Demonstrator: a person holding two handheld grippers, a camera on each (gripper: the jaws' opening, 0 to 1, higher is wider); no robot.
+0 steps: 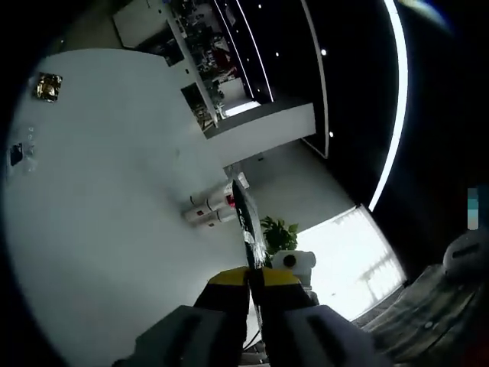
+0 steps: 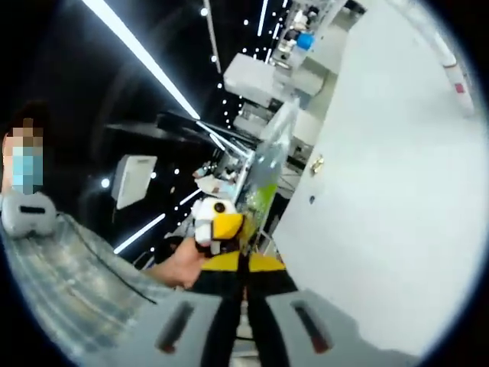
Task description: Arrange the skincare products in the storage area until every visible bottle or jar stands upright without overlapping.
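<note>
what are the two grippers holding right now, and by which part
Both grippers are shut on one thin clear plastic sheet or bag: the left gripper pinches its lower edge, and the right gripper pinches the lower edge of the same sheet.

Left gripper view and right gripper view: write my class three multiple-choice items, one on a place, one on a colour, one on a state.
1. Where do the white tubes lie? A on the white surface; B in a basket; C in a drawer.
2. The plant's leaves are: A red; B green; C blue.
3. The right gripper is: A wide open; B shut on a clear plastic sheet; C shut on a jar.
A, they rest on it; B, green foliage; B, sheet rises between closed jaws.
</note>
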